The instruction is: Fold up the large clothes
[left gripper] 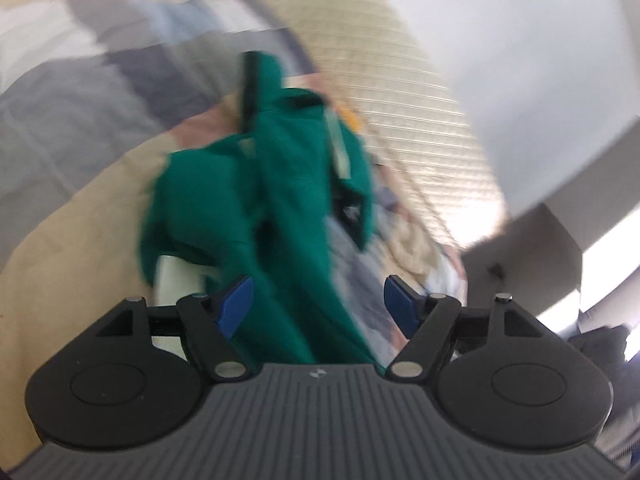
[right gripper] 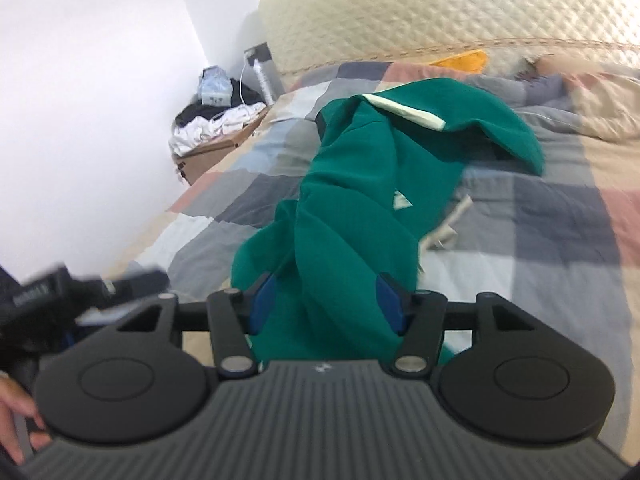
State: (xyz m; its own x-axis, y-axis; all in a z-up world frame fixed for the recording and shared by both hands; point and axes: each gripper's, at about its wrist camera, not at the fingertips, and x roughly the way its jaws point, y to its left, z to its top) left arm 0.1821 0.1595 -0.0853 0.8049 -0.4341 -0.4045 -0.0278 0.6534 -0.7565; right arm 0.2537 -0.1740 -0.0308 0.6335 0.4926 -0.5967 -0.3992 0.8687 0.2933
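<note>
Garment: a large green garment [right gripper: 352, 184] with a pale stripe lies bunched and twisted on my bed, one end trailing toward the headboard, the near end running into both my tools.
My right hand-held gripper [right gripper: 325, 300]: blue pads stand apart with a thick roll of the green cloth filling the gap between them; I cannot tell whether they press on it.
My left hand-held gripper [left gripper: 318, 300]: pads spread wide; green cloth passes between them, against the left pad [left gripper: 236, 304] and well clear of the other. This view is blurred.
Bed: a checked bedspread [right gripper: 560, 208] in grey, pink, beige and blue squares.
Headboard: cream, quilted [right gripper: 420, 4], behind the garment.
Beside the bed: a cardboard box [right gripper: 216, 148] of white and dark clothes against a white wall [right gripper: 80, 80].
</note>
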